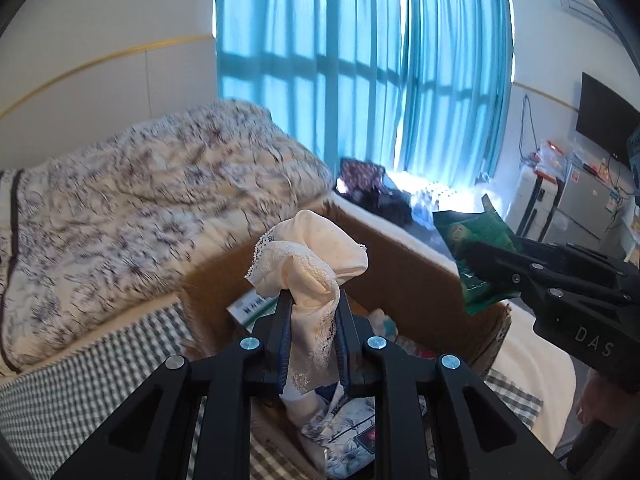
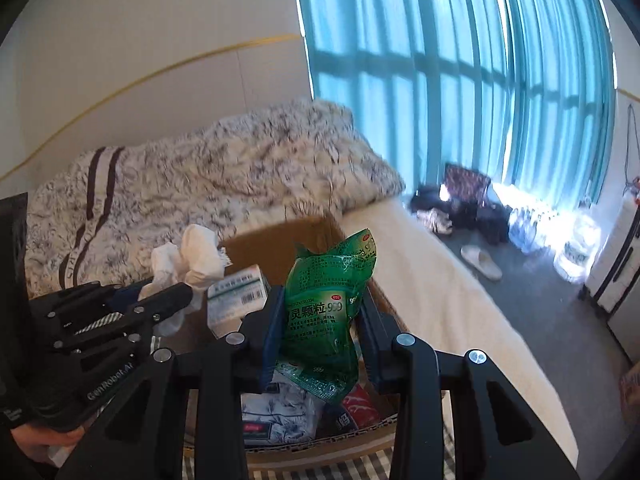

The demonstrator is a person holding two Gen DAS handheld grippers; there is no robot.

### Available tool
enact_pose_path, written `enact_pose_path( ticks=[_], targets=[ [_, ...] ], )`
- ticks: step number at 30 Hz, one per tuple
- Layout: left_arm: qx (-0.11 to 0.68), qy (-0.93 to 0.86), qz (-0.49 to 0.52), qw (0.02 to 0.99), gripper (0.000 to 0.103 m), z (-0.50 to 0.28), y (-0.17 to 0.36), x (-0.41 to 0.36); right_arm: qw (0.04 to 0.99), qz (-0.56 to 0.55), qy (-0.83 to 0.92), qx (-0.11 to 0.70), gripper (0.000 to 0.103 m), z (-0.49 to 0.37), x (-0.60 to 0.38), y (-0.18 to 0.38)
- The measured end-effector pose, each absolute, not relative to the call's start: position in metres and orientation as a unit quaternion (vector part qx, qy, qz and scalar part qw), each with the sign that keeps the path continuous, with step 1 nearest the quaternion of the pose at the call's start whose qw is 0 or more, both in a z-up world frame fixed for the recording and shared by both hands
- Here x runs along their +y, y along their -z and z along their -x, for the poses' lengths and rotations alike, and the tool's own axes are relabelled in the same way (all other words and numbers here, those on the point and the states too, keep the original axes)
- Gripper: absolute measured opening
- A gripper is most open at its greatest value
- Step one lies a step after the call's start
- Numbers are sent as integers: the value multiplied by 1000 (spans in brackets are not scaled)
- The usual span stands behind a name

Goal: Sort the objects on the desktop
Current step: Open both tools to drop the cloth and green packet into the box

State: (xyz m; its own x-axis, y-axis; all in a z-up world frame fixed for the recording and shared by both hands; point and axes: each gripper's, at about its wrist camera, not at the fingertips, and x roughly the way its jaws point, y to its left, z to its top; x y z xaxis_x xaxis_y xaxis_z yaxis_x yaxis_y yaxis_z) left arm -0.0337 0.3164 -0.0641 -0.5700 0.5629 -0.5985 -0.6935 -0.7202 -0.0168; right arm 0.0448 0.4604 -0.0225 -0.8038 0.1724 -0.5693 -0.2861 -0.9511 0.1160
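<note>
My left gripper [image 1: 311, 300] is shut on a cream lace-trimmed cloth [image 1: 312, 256], held bunched above an open cardboard box [image 1: 404, 264] on the bed. My right gripper [image 2: 320, 300] is shut on a green medicine packet [image 2: 326, 300], lifted over the same box [image 2: 272, 240]. In the right wrist view the left gripper [image 2: 188, 286] and its cloth [image 2: 192, 260] show at the left. In the left wrist view the right gripper [image 1: 476, 260] with the green packet [image 1: 476, 240] shows at the right. Inside the box lie a white-green medicine carton [image 2: 236, 300], a floral pouch [image 2: 276, 412] and a red packet [image 2: 358, 404].
The box sits on a checked sheet [image 1: 80, 392] beside a rumpled floral duvet [image 1: 140, 208]. Teal curtains [image 1: 360, 60] cover the window behind. Bags [image 2: 468, 204], a slipper [image 2: 482, 262] and water bottles [image 2: 528, 224] lie on the grey floor at the right. A monitor [image 1: 608, 120] hangs far right.
</note>
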Motion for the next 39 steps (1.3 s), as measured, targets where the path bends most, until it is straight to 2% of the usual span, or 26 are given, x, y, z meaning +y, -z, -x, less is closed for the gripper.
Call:
enact_pose_path(
  ticks=[10,12,13,14,16,25,33,37,39],
  targets=[
    [119,-863,331,363,22,52,93,332,126,336,-928,104,37,-22,467,52],
    [122,-861,335,363,36,53,96,334,133,332,-928,107,38,-22,469,52],
    [123,-861,337,360,57,54,96,335,138,325,-929,111,40,-23,470,50],
    [120,-862,338,359,70,55,95,334,142,317,-931,115,46,-25,471,47],
    [110,-864,333,362,71,55,91,330,141,305,-935,115,50,-28,471,43],
    [107,-879,303,353,72,48,65,313,142,246,-952,118,50,-43,465,14],
    [95,-896,277,333,83,38,41,286,129,226,-959,112,54,-53,451,-4],
    [96,-906,264,316,89,32,31,268,114,212,-963,117,64,-60,444,-11],
    [91,-911,258,308,91,29,26,257,106,205,-966,120,65,-62,439,-15]
  ],
)
